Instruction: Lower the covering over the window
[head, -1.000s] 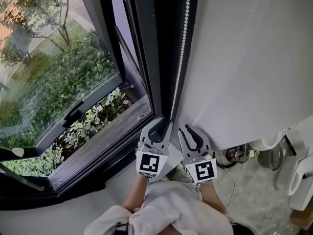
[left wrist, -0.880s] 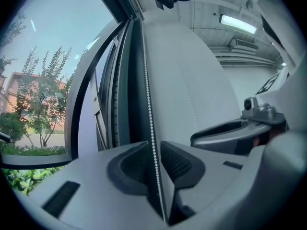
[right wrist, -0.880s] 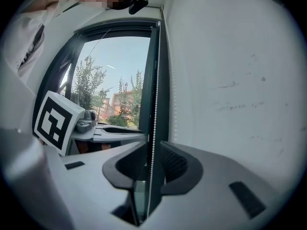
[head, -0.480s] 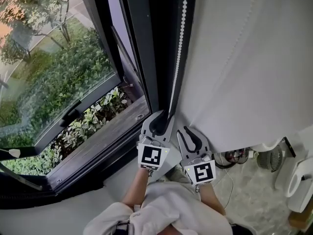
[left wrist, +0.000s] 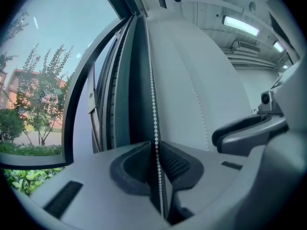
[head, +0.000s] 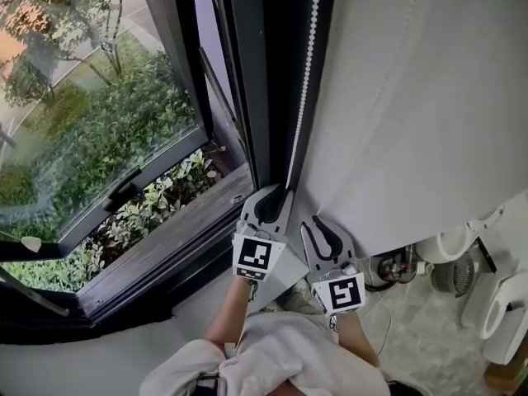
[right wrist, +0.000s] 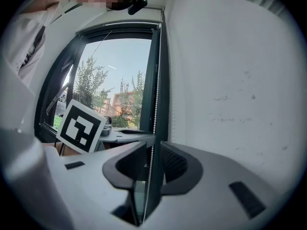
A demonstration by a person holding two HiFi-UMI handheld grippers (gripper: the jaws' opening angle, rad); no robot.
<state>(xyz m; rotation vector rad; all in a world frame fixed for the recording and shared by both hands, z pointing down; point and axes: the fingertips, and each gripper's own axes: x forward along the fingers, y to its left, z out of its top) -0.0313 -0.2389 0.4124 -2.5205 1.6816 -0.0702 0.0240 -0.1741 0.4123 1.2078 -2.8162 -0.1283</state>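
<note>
Window [head: 99,139] glass bare at left. Bead chain [head: 307,64] hanging down the frame's right edge, pinched low between closed jaws of left gripper [head: 279,193]. Right gripper [head: 316,219] just beside, jaws slightly apart, strand loose between. White covering [head: 412,97] right of the frame, off the glass. Likely trouble: beads slipping through pads on a hard pull, or the wrong strand raising it.

Left gripper [head: 278,193] and right gripper [head: 313,220] show pale grey shells, black ribbed pads [left wrist: 175,164], black-on-white marker cubes [head: 254,256]; person wears cream top [head: 276,349].
</note>
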